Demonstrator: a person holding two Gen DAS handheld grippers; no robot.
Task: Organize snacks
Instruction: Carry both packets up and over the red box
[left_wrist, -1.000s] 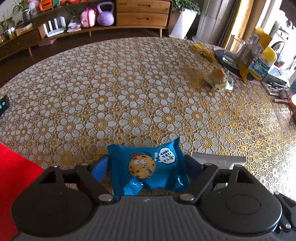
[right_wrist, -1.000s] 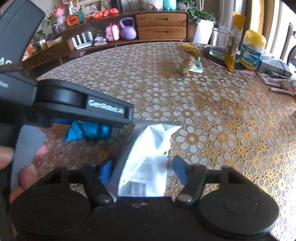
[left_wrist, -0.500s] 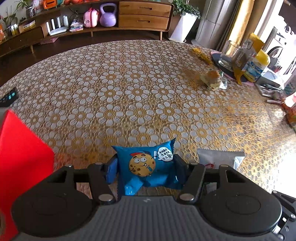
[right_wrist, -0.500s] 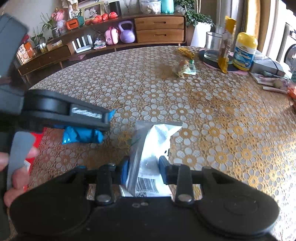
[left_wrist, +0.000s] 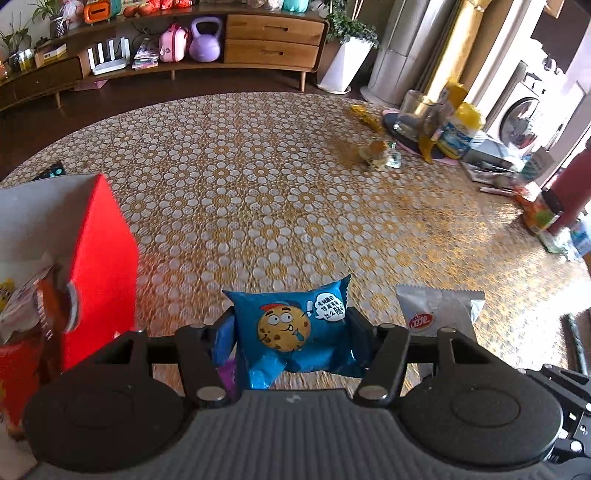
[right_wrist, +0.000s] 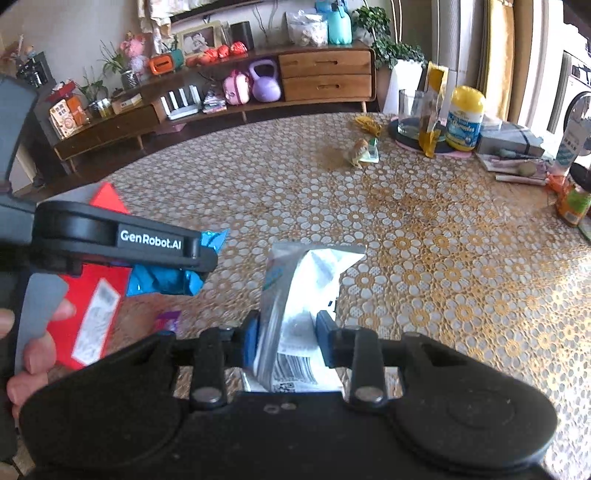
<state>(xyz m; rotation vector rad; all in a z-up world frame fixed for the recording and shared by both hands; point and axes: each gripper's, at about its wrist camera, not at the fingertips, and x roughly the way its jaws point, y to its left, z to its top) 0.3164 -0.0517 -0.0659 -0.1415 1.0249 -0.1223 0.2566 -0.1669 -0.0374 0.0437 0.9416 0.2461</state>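
- Holding, in my left gripper (left_wrist: 291, 332): one blue cookie packet (left_wrist: 291, 328) with a cartoon cookie face, pinched on both sides between the two fingers and lifted off the table (left_wrist: 277, 192). In the right wrist view the same packet (right_wrist: 166, 277) shows crumpled under the left gripper's arm marked "GenRobot.AI".
- Holding, in my right gripper (right_wrist: 286, 332): one silver snack packet (right_wrist: 303, 295), squeezed upright between the two blue pads, barcode end nearest the camera. From the left wrist view this packet (left_wrist: 439, 314) sits just right of the blue one.
- Red box (left_wrist: 99, 266): open-topped, grey inside, standing at the table's left edge just beside my left gripper. Wrapped snacks (left_wrist: 37, 306) already lie in it. In the right wrist view the box (right_wrist: 92, 295) sits behind and below the left gripper.
- Small purple wrapper (right_wrist: 168, 321): on the table near the box, partly hidden.
- Small yellowish wrapped snack (left_wrist: 378, 155): lying alone on the far side of the table, well apart from both grippers.
- Far right of table: glass tumbler (right_wrist: 415, 110), yellow-lidded jar (right_wrist: 464, 118), a flat box and loose clutter.
- Covering: gold-and-white floral lace cloth over the whole table.
- Background: wooden sideboard (right_wrist: 325, 77) with a purple kettlebell (right_wrist: 264, 86).
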